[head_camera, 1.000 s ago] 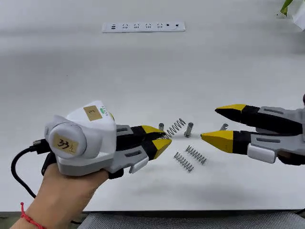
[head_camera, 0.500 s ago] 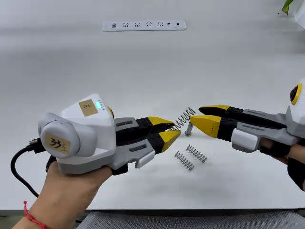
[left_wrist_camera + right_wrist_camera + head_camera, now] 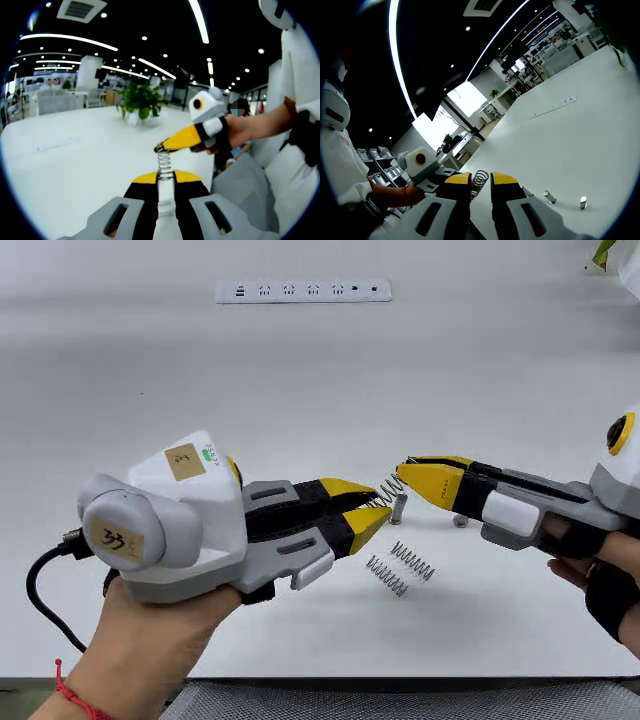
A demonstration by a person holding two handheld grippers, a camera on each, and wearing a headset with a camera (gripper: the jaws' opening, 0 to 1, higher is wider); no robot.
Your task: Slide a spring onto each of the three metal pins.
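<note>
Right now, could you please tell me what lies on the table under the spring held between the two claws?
One upright pin stands just below the spring, with two loose springs nearer. The left claw may cover more.

One thin steel spring is nipped at its near end in the tips of my left gripper and pokes straight out ahead, its far coil right at the tips of my right gripper. A second spring and a third spring lie flat on the bench, side by side, slanted alike. One short metal pin stands upright just below the held spring, and another pin sits near it to the right.
</note>
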